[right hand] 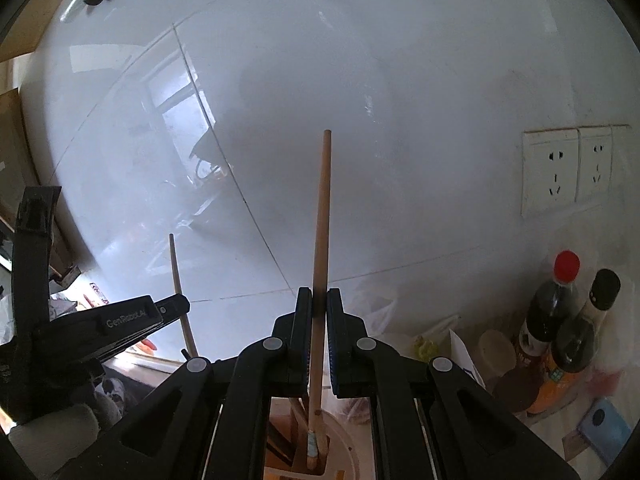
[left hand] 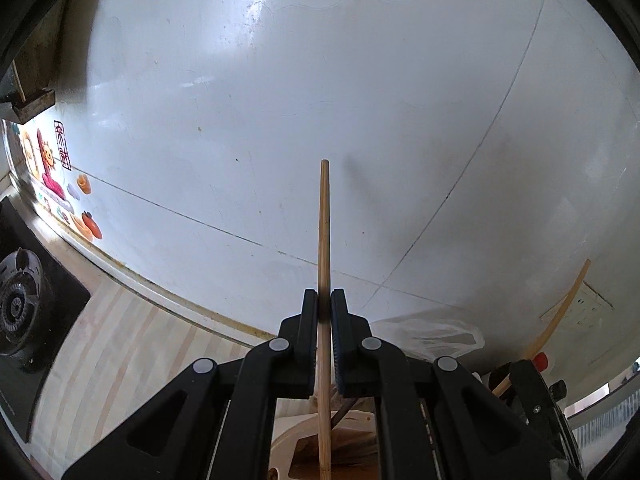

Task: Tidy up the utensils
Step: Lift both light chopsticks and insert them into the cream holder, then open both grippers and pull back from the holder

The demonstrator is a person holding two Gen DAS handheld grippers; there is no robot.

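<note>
Each claw pinches one wooden stick: left claw (left hand: 324, 300) holds chopstick (left hand: 324, 220), right claw (right hand: 319, 300) holds wooden-handled utensil (right hand: 322, 220), both pointing twelve o'clock, holder (right hand: 340, 440) at six o'clock.

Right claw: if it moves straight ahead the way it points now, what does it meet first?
Probably the white tiled wall. The right claw, shut on a wooden stick, points at bare tile; depth is unclear.
</note>
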